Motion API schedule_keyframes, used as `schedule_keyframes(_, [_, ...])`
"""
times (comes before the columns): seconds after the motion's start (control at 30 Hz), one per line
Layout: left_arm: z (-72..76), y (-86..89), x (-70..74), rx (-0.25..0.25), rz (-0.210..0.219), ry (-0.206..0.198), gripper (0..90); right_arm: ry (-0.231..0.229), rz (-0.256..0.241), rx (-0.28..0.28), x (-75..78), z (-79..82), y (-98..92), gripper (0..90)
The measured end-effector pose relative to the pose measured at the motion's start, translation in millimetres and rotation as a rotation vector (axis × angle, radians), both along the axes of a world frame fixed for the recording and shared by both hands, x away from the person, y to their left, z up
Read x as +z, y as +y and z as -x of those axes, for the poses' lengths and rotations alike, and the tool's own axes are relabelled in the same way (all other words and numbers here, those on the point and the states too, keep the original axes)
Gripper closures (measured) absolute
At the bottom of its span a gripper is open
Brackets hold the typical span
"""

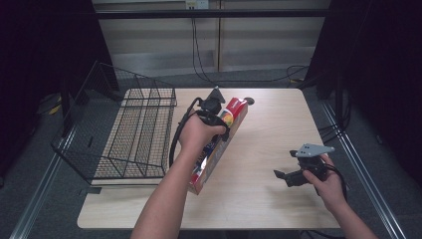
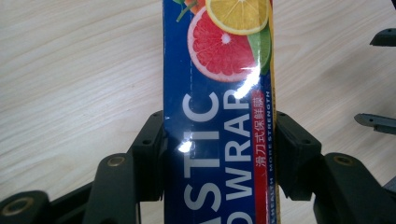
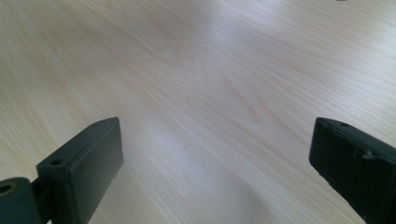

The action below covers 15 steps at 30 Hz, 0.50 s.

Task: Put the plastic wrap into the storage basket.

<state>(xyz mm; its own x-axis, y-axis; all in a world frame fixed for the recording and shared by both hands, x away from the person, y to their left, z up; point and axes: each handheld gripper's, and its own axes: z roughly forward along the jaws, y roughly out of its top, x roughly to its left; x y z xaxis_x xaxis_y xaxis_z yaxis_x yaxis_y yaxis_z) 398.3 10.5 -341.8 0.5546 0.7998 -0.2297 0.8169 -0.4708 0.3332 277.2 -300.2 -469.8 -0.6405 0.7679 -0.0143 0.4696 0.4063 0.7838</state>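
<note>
A long blue and red plastic wrap box (image 1: 208,169) with citrus fruit printed on it stretches diagonally over the wooden table (image 1: 278,124), left of its middle. My left gripper (image 1: 222,130) is shut on the box's far half. In the left gripper view, both black jaws press the long sides of the box (image 2: 219,70), and the left gripper (image 2: 219,149) looks down its length. Whether the box rests on the table or is lifted I cannot tell. My right gripper (image 1: 284,177) is open low over bare wood at the right, its jaws wide apart in the right gripper view (image 3: 215,154).
A black wire basket (image 1: 134,134) stands at the table's left edge, close beside the box. Its open top is free. Bare wood (image 3: 196,70) lies between the box and the right gripper (image 2: 380,79). Cables run along the floor behind the table.
</note>
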Motion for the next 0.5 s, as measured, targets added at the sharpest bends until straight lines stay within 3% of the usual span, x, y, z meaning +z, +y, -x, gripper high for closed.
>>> schedule_keyframes(0.27, [-2.6, 9.4, 13.3, 0.053, 0.006, 0.005, 45.1, 0.001, -0.002, -0.003, 0.4, -0.1, -0.8, 2.6])
schedule_keyframes(0.5, [-4.9, 18.3, 22.2, 0.061, -0.009, 0.003, 45.1, -0.001, -0.001, -0.004, 0.3, -0.3, -1.3, 2.6])
